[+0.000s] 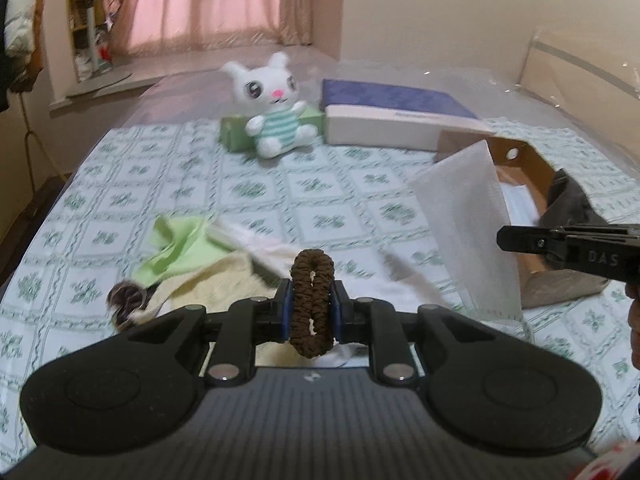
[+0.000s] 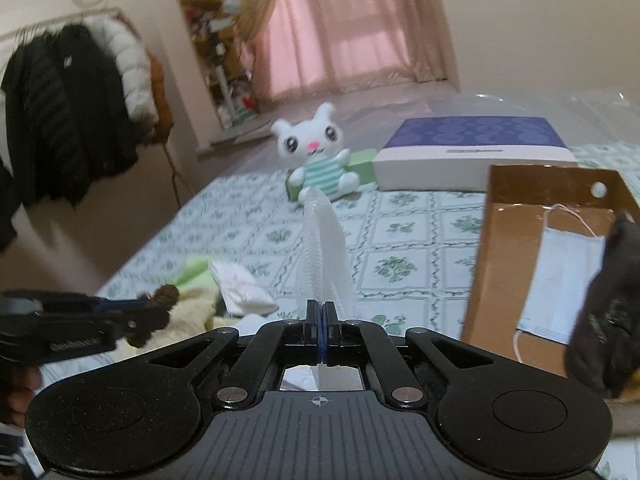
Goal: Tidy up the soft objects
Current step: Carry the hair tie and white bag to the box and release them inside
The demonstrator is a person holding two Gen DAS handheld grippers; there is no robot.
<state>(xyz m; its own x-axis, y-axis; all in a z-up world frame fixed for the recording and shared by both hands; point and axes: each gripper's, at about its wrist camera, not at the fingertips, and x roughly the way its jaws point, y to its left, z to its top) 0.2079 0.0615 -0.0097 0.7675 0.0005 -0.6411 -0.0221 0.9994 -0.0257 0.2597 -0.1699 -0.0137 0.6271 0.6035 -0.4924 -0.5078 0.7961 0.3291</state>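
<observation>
Between left hand-held gripper (image 1: 312, 312) pads, scrunchie (image 1: 311, 304)

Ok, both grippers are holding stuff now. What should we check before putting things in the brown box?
1. Left gripper has the brown scrunchie pinched tight: ok.
2. Right gripper has the white tissue clamped: ok.
3. Cardboard box is open, with bare floor left: ok.
4. Face mask sits flat inside: ok.
5. Dark cloth is fully inside the box: cannot tell.
6. Cloth pile is sorted: not ok.
</observation>
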